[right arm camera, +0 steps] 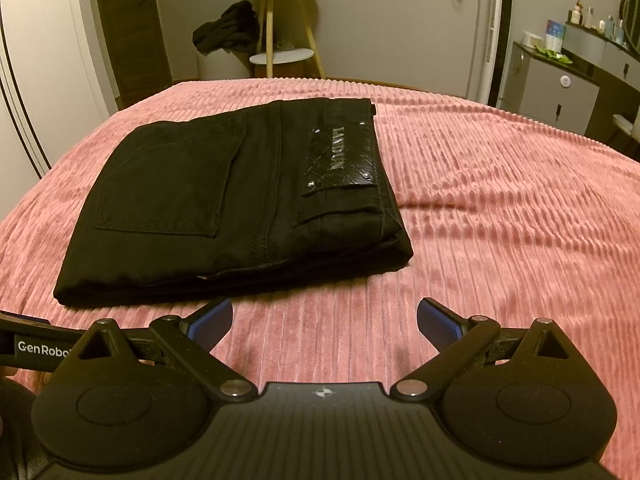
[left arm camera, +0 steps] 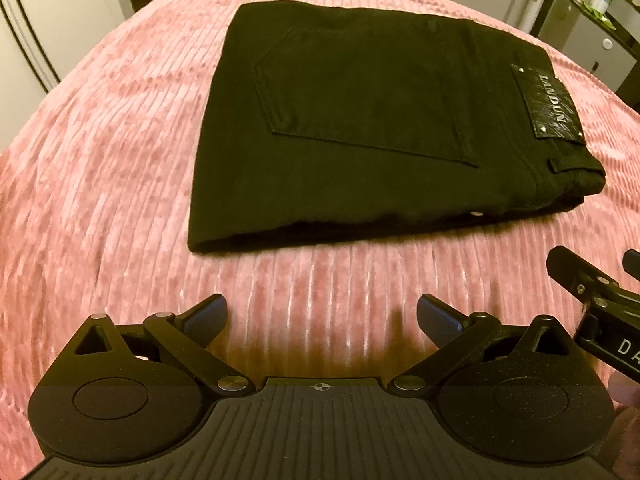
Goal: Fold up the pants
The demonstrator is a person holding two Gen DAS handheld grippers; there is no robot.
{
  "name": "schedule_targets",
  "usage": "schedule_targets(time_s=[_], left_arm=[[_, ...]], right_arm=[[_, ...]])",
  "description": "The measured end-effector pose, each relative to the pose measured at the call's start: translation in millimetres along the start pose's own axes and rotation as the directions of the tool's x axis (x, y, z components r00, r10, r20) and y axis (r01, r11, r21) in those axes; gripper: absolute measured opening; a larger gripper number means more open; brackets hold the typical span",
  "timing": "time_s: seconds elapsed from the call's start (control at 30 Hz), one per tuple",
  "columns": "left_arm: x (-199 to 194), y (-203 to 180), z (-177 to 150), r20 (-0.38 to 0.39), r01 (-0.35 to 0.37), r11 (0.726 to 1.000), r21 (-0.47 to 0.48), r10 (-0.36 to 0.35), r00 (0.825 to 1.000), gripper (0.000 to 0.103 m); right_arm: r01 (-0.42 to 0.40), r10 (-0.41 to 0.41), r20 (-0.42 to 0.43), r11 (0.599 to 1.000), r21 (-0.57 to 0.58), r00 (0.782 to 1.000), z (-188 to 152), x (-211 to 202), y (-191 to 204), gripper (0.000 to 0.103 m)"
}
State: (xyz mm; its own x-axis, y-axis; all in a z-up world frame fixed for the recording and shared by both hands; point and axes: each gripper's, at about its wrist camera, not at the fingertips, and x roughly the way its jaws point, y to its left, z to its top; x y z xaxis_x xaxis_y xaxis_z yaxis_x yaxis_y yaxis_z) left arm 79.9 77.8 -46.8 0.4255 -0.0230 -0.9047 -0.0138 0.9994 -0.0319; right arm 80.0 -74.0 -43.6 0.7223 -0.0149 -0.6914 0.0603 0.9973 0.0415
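Black pants (left arm camera: 360, 132) lie folded into a flat rectangle on the pink ribbed bedspread (left arm camera: 100, 160), back pocket and shiny brand patch (left arm camera: 548, 100) facing up. My left gripper (left arm camera: 320, 316) hovers open just short of the near edge, nothing between its fingers. In the right wrist view the same pants (right arm camera: 224, 208) sit ahead and to the left, the patch (right arm camera: 340, 164) toward their right end. My right gripper (right arm camera: 324, 320) is open and empty, a little back from the near fold. The right gripper's fingers also show in the left wrist view at far right (left arm camera: 592, 280).
The bedspread (right arm camera: 500, 208) stretches wide to the right of the pants. Beyond the bed stand a small round side table (right arm camera: 280, 24) with dark cloth (right arm camera: 226, 30) draped on it, a grey cabinet (right arm camera: 560, 88) with bottles, and a door at the left.
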Motion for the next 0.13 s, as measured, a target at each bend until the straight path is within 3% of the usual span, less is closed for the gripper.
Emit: schedule_targets(time_s=[0.13], left_arm=[[1.5,0.4,-0.1,-0.009,0.001,1.000,-0.001,-0.001,1.000,0.103]], right_arm=[[0.001,-0.001,-0.001,1.000,0.002,1.000,0.1,0.2,-0.1,0.099]])
